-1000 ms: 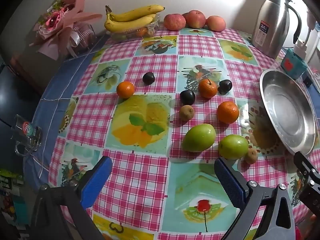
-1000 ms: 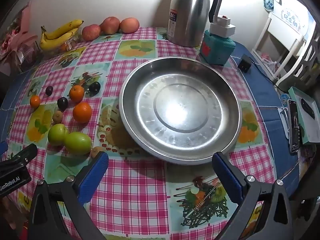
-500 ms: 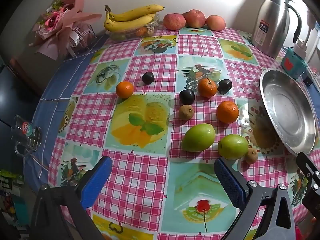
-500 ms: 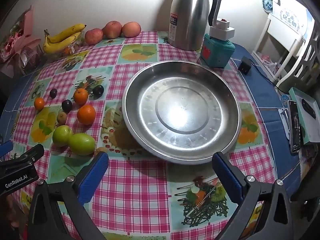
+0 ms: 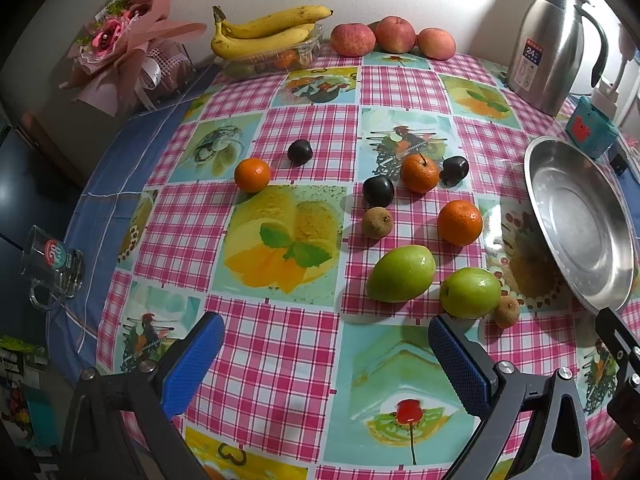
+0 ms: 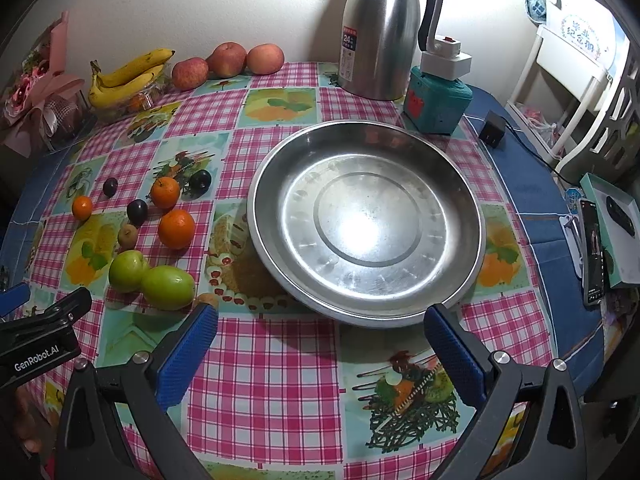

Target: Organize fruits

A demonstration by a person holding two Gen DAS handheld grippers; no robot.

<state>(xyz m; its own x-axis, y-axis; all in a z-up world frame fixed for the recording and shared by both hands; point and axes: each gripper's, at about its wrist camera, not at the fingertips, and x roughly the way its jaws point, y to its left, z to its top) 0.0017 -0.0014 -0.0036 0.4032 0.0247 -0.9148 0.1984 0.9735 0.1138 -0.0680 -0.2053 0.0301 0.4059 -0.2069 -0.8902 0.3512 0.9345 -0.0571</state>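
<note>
Nothing has gone into the steel dish (image 6: 366, 222) yet; it sits bare toward the right side of the table (image 5: 280, 344), close to the near edge, so the sorting looks to be at its very start. The loose fruit lies scattered left of the dish, mid-table: two green fruits (image 5: 401, 273) side by side nearest the near edge, a small brown fruit (image 5: 507, 311) touching the right-hand one, three oranges (image 5: 459, 222), three dark plums (image 5: 378, 191) and another brown fruit further in. Bananas (image 5: 264, 32) and apples (image 5: 394, 34) line the far edge by the wall, beside a steel jug (image 6: 380, 28). The left gripper (image 5: 320, 352) hovers spread wide and holding nothing, just short of the green fruits. The right gripper (image 6: 320, 340) is likewise released and empty at the dish's near rim. Every piece remains to be moved, I'd say.
</note>
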